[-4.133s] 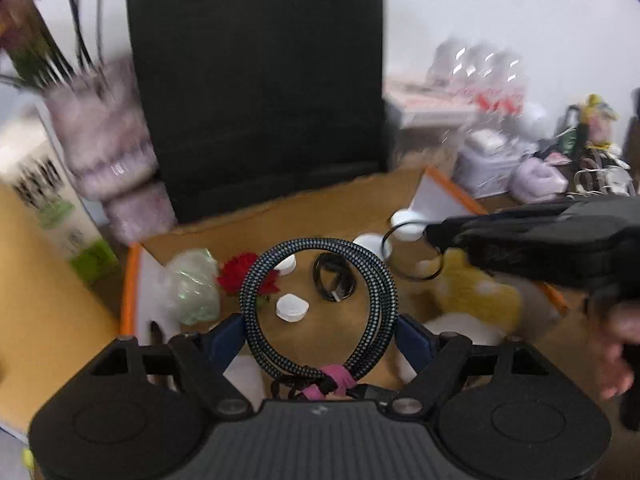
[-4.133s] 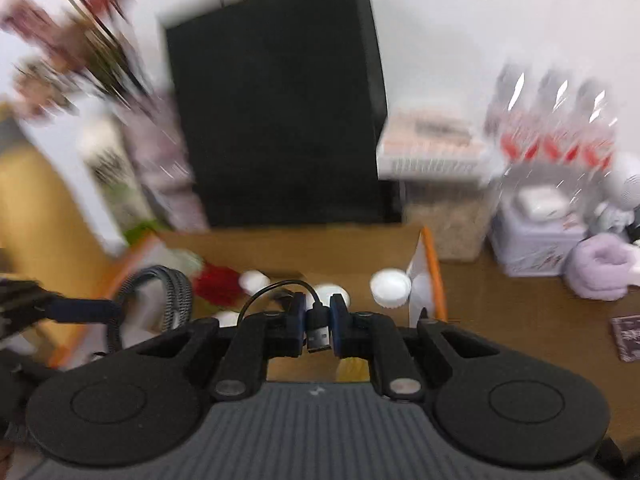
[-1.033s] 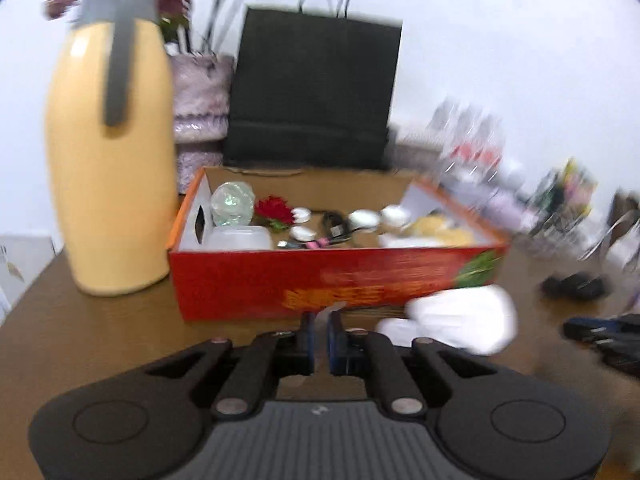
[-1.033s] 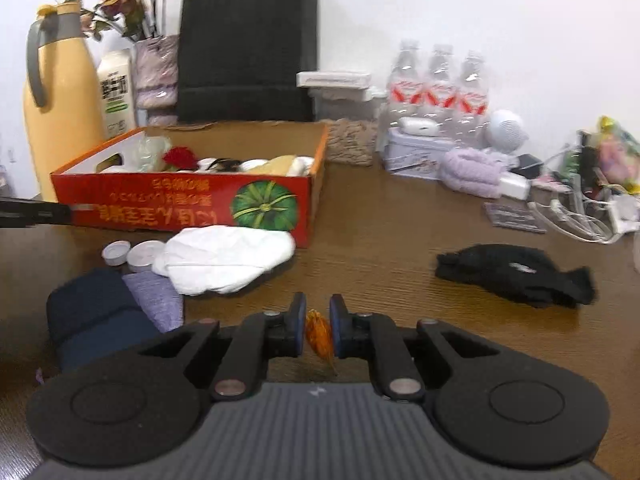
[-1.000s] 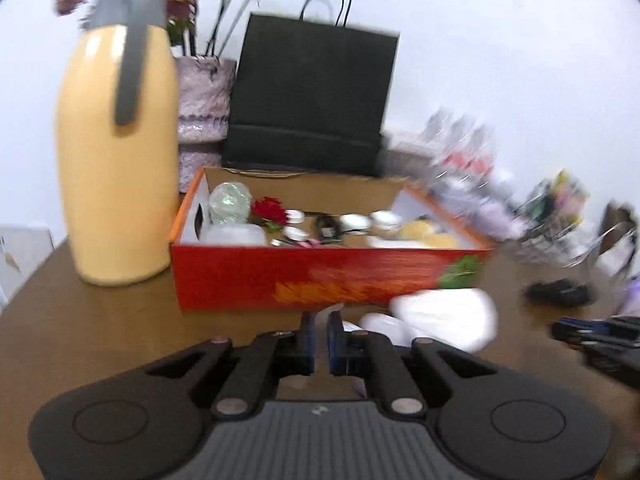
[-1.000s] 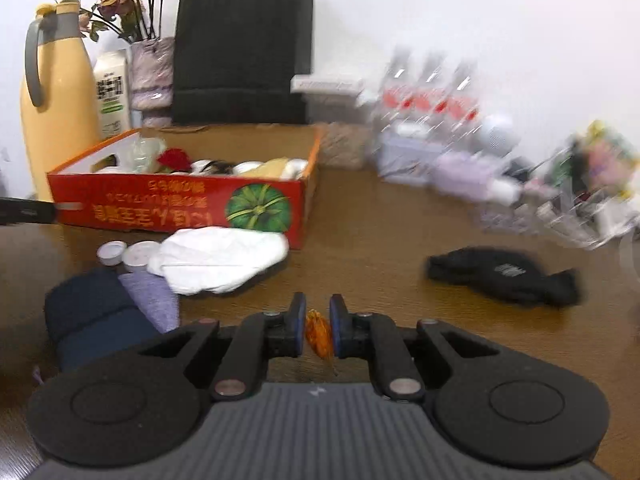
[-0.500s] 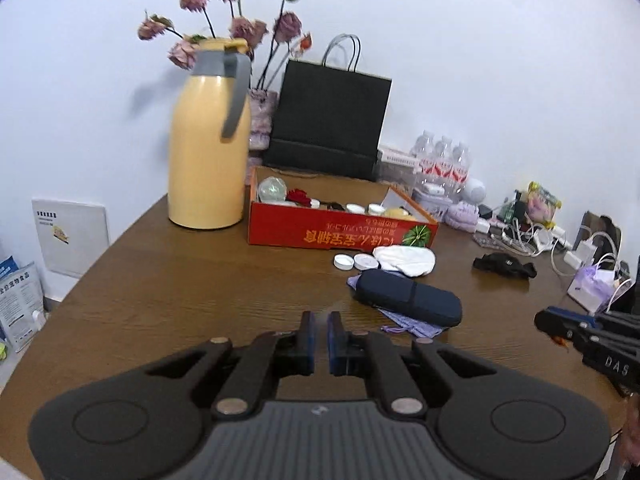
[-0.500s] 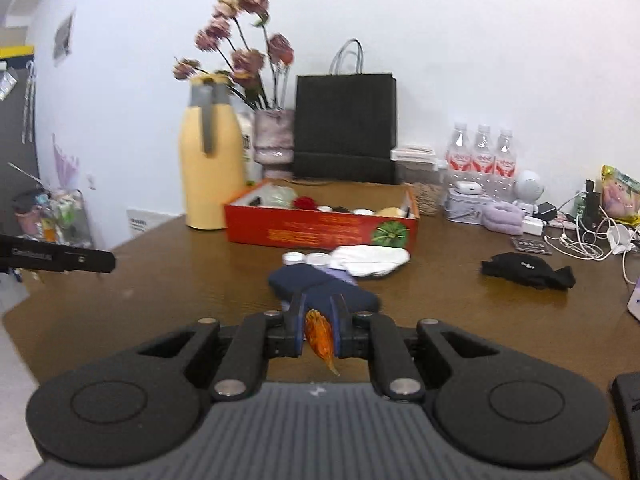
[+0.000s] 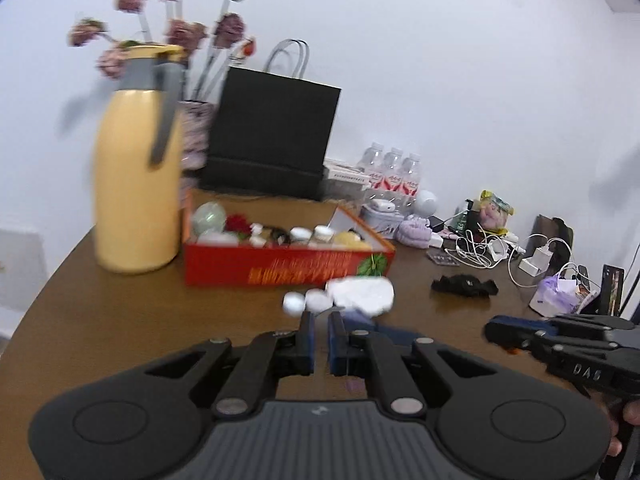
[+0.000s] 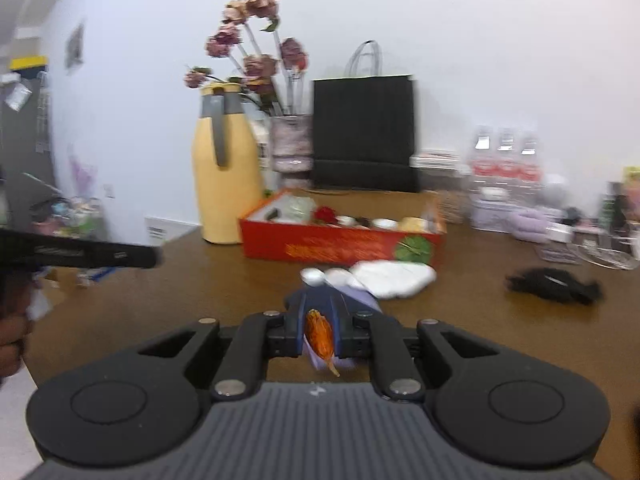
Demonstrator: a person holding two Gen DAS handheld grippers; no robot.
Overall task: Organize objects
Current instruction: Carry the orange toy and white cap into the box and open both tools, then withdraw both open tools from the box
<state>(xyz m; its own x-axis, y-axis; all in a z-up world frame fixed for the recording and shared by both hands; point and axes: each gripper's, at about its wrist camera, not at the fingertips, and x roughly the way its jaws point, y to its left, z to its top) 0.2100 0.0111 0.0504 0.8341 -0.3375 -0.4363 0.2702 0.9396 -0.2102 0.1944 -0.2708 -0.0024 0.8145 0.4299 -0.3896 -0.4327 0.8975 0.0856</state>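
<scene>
Between right gripper (image 10: 320,334) fingers: orange object (image 10: 319,336).

Both wrist cams toward red box (image 9: 288,270)

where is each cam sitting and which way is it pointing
Left wrist: on the left claw, looking along its shut fingers over the table at the red box; the right claw and a bit of hand show at right.
Right wrist: on the right claw, pinching an orange item, facing the same box; the left claw shows at left.
Both share the flask, black bag and white cloth.
</scene>
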